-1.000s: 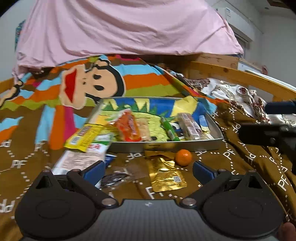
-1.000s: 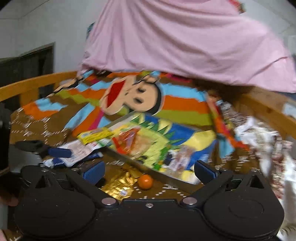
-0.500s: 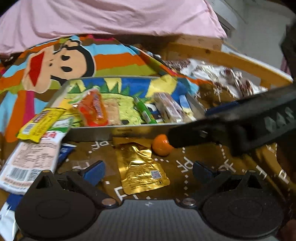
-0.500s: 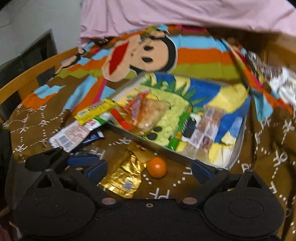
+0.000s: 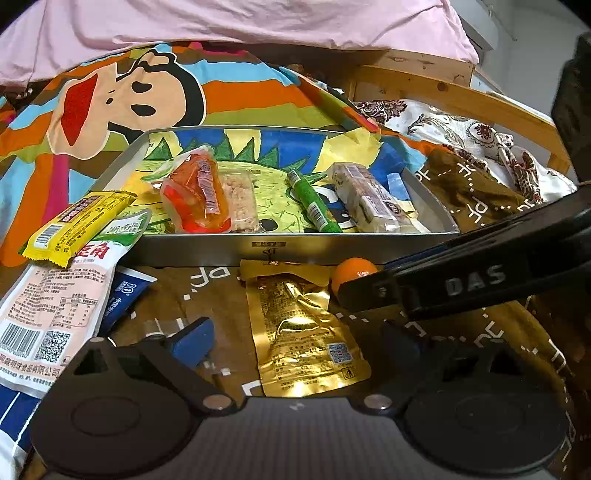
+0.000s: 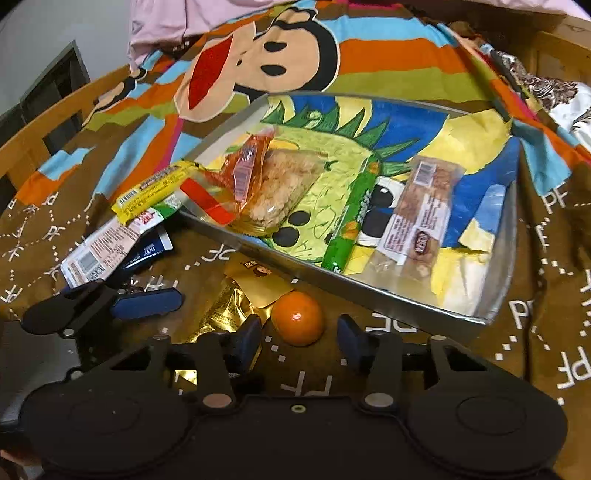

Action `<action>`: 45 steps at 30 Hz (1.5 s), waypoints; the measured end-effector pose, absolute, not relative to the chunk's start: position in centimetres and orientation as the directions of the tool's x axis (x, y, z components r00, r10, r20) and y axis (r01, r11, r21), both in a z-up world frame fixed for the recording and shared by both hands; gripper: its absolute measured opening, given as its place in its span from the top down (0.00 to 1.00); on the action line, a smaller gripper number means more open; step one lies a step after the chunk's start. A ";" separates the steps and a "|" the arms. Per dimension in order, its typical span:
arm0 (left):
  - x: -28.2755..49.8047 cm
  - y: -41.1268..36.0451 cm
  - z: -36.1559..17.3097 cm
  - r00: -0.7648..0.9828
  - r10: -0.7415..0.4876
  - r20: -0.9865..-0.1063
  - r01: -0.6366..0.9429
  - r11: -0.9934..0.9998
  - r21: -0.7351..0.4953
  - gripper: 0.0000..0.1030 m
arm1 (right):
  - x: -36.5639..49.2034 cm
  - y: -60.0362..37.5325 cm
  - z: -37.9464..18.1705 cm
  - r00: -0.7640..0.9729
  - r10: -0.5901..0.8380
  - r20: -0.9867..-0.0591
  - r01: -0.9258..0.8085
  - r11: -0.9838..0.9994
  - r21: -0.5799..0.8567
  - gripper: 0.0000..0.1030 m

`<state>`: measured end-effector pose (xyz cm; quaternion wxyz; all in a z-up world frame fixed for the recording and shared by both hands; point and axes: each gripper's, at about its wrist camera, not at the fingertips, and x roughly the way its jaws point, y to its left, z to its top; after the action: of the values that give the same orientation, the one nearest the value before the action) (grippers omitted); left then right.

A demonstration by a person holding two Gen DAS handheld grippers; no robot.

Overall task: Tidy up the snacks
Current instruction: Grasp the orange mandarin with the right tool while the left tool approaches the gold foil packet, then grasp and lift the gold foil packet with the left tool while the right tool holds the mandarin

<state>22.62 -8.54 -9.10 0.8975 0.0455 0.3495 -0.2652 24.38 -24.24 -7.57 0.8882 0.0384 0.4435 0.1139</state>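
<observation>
A metal tray point(image 5: 258, 248) point(image 6: 388, 301) lined with a cartoon picture holds an orange pouch point(image 5: 195, 192), a green stick pack point(image 5: 314, 201) and a nut bar point(image 5: 365, 197). In front of it lie a small orange point(image 6: 298, 318) point(image 5: 352, 275) and a gold pouch point(image 5: 303, 328) point(image 6: 225, 314). My right gripper point(image 6: 299, 341) is open, its fingers on either side of the orange, just short of it. My left gripper point(image 5: 295, 339) is open and empty over the gold pouch. The right gripper's finger point(image 5: 461, 280) crosses the left wrist view.
A yellow bar point(image 5: 77, 227), a pink-white packet point(image 5: 55, 306) and a blue sachet point(image 5: 123, 295) lie left of the tray. A striped cartoon blanket point(image 5: 147, 99) and pink sheet point(image 5: 221, 22) lie behind. A wooden bed rail point(image 5: 480, 99) runs at the right.
My right gripper has come down and forward to the orange and narrowed its opening around it. My left gripper has moved closer over the gold pouch.
</observation>
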 end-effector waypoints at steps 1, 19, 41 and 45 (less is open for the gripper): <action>22.6 -8.6 -9.1 0.616 -0.439 -0.654 0.507 0.856 -0.097 0.07 | 24.5 -24.1 -7.6 0.577 0.228 -0.785 -0.167 0.973 0.160 0.67; 25.7 -9.0 -9.2 0.588 -0.431 -0.684 0.477 0.868 -0.138 0.27 | 24.0 -26.5 -6.5 0.544 0.133 -0.828 -0.026 0.990 0.141 0.68; 24.8 -7.0 -7.7 0.543 -0.418 -0.728 0.364 0.899 -0.244 0.60 | 21.8 -22.9 -7.2 0.572 0.094 -0.815 -0.144 0.990 0.013 0.68; 23.2 -7.2 -7.0 0.558 -0.401 -0.727 0.388 0.900 -0.198 0.64 | 21.0 -22.2 -7.1 0.580 0.090 -0.810 -0.169 0.986 -0.012 0.68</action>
<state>23.17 -7.24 -7.04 0.8826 -0.0076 0.4135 -0.2234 21.03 -22.17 -7.07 0.8877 -0.0439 0.4524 0.0729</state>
